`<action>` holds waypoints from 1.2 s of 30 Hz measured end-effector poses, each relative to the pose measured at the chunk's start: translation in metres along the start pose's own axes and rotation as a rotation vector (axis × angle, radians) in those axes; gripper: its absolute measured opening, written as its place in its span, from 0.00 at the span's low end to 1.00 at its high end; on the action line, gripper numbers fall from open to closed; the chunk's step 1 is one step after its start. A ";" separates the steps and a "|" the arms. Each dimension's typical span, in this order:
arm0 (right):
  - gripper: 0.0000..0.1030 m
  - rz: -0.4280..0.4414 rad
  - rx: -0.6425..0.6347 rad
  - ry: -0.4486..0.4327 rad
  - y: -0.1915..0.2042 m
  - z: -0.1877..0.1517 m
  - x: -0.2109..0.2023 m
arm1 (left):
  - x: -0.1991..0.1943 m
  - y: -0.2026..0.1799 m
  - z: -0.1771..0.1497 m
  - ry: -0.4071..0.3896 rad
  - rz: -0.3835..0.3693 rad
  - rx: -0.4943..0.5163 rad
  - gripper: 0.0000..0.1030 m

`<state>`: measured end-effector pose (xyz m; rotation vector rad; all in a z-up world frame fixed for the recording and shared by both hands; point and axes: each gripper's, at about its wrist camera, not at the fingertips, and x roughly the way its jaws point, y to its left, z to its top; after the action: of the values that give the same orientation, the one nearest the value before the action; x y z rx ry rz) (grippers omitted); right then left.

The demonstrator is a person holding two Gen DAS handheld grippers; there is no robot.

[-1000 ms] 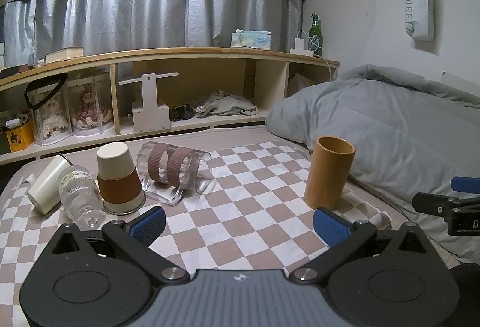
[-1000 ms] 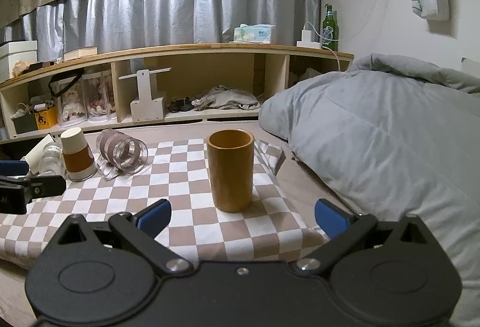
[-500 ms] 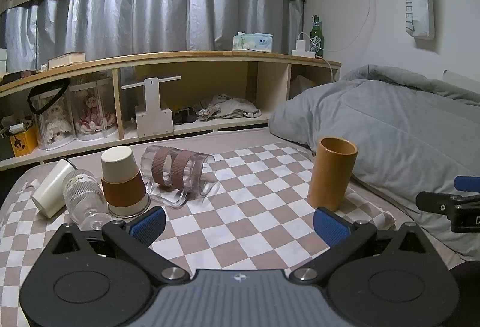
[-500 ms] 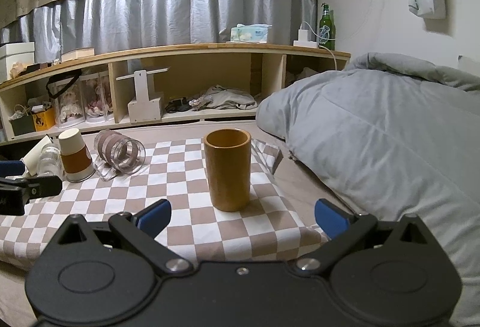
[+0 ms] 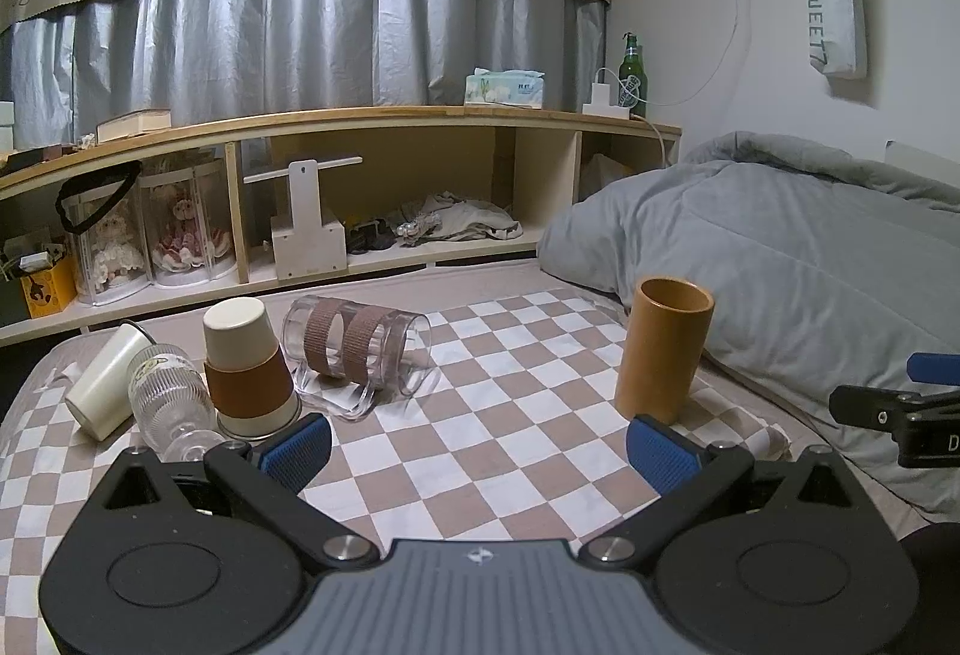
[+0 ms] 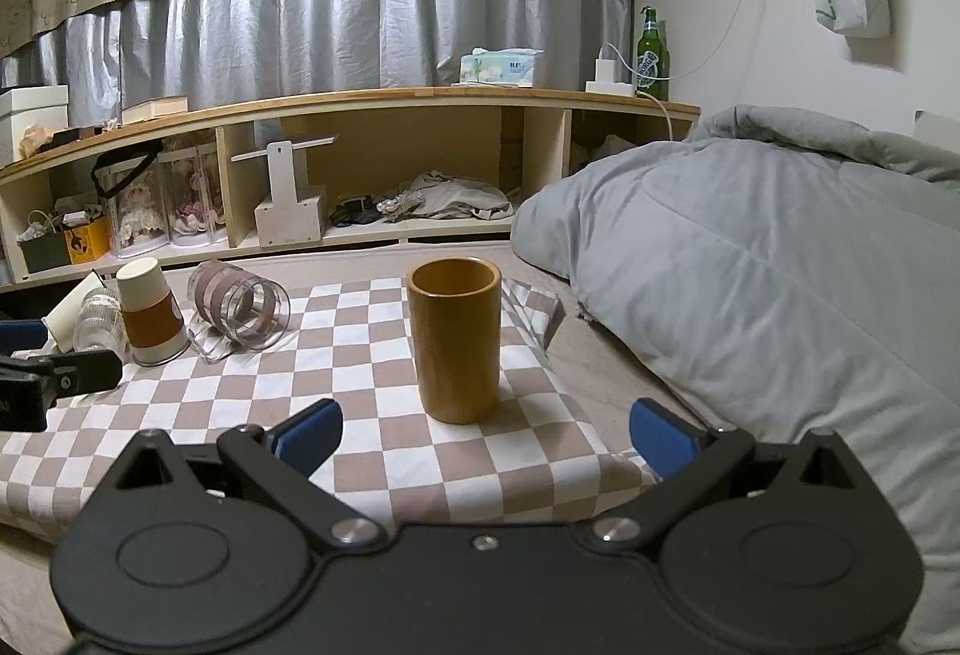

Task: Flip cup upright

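Observation:
A brown bamboo cup (image 5: pixel 663 349) (image 6: pixel 455 340) stands upright on the checkered cloth (image 5: pixel 480 415). A clear glass mug (image 5: pixel 354 349) (image 6: pixel 240 304) with brown bands lies on its side. A paper cup (image 5: pixel 249 367) (image 6: pixel 147 310) with a brown sleeve stands upside down. A ribbed clear glass (image 5: pixel 168 403) and a white cup (image 5: pixel 105 382) lie on their sides at the left. My left gripper (image 5: pixel 477 451) is open and empty, short of the cups. My right gripper (image 6: pixel 483 436) is open and empty, just short of the bamboo cup.
A grey duvet (image 5: pixel 780 259) rises along the right side of the cloth. A wooden shelf (image 5: pixel 360 126) with dolls, a wooden stand and clothes runs along the back. The right gripper's finger shows at the left wrist view's right edge (image 5: pixel 888 409).
Both grippers drew back slightly and rose; the scene sits a little lower and farther in both views. No cup has moved. Both stay open.

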<state>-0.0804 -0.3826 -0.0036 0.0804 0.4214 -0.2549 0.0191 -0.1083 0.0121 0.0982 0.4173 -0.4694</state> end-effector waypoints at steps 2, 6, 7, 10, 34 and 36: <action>1.00 0.001 0.000 0.000 0.000 0.000 0.000 | 0.000 0.000 0.000 0.000 0.001 0.001 1.00; 1.00 0.001 0.000 0.001 0.000 0.000 0.000 | 0.000 0.000 0.001 0.001 -0.003 -0.003 1.00; 1.00 0.001 0.000 0.000 0.000 0.000 0.000 | 0.000 0.000 0.001 0.000 -0.002 -0.001 1.00; 1.00 0.002 0.000 -0.001 0.000 0.000 0.000 | 0.000 0.000 0.001 0.001 -0.002 -0.001 1.00; 1.00 0.000 -0.001 0.000 0.000 0.000 0.000 | -0.001 -0.001 0.002 -0.004 -0.001 0.001 1.00; 1.00 0.000 -0.001 0.000 0.001 0.000 0.000 | -0.001 -0.001 0.004 -0.005 -0.001 0.002 1.00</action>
<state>-0.0808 -0.3819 -0.0038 0.0791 0.4217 -0.2548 0.0191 -0.1095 0.0166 0.0984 0.4123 -0.4707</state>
